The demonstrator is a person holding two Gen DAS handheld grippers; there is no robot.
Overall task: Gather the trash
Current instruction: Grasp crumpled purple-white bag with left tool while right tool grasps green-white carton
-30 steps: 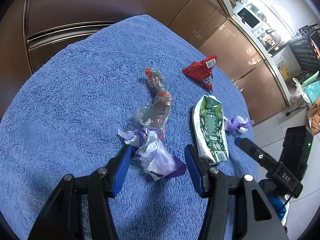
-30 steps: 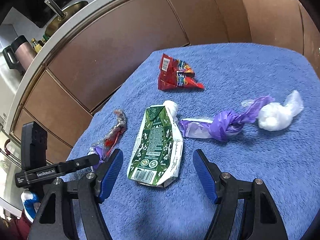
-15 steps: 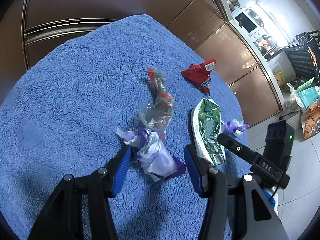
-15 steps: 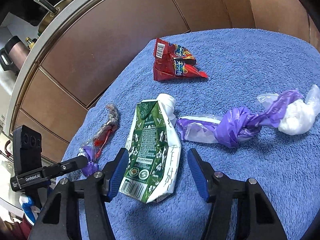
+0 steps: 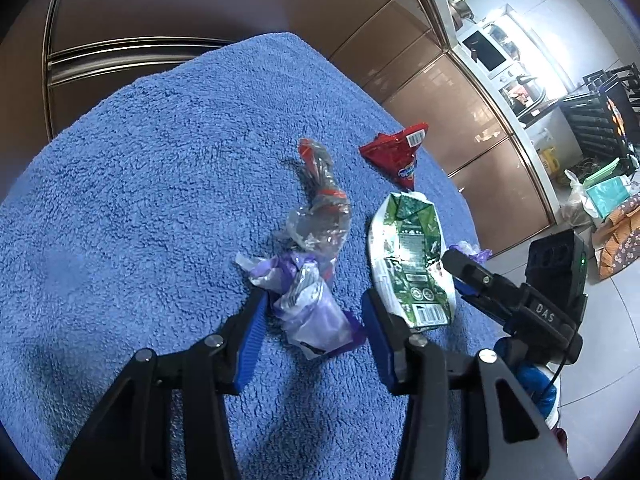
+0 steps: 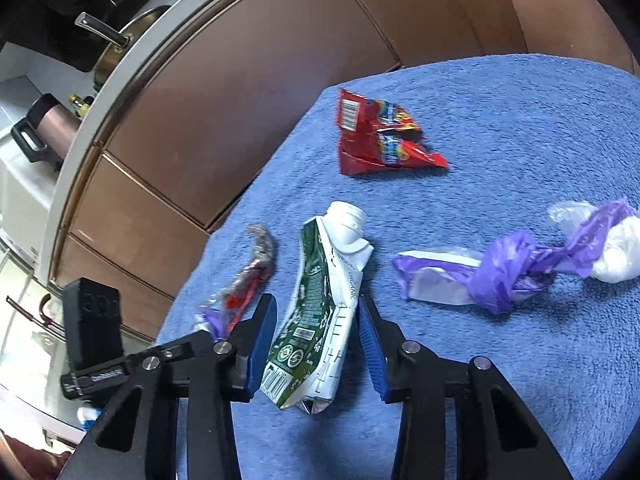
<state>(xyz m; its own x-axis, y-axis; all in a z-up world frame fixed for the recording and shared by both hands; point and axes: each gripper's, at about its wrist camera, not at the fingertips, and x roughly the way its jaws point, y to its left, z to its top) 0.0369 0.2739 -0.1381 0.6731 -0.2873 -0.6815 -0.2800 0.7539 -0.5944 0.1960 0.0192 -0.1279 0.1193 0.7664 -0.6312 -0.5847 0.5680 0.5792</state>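
Note:
Trash lies on a blue towel (image 5: 140, 200). My left gripper (image 5: 314, 332) straddles a crumpled purple-and-clear wrapper (image 5: 312, 312); its jaws are closing, the pads close beside it but not clearly pressing. My right gripper (image 6: 318, 340) is closing on a flattened green-and-white carton (image 6: 320, 280), whose sides meet both pads and which tips up on edge. That carton (image 5: 408, 256) also shows in the left wrist view, with the right gripper's finger (image 5: 500, 296) beside it. A twisted clear-and-red wrapper (image 5: 320, 208) and a red snack bag (image 5: 396, 152) lie farther off.
A twisted purple-and-white plastic bag (image 6: 512, 272) lies right of the carton. Brown cabinet fronts (image 6: 240, 100) stand close behind the towel's far edge. To the right the towel ends above a tiled floor (image 5: 600, 340) with bags (image 5: 600, 196) on it.
Both pairs of jaws have narrowed. The right gripper came forward around the carton, which now tilts up between its pads. The left gripper stayed around the purple wrapper.

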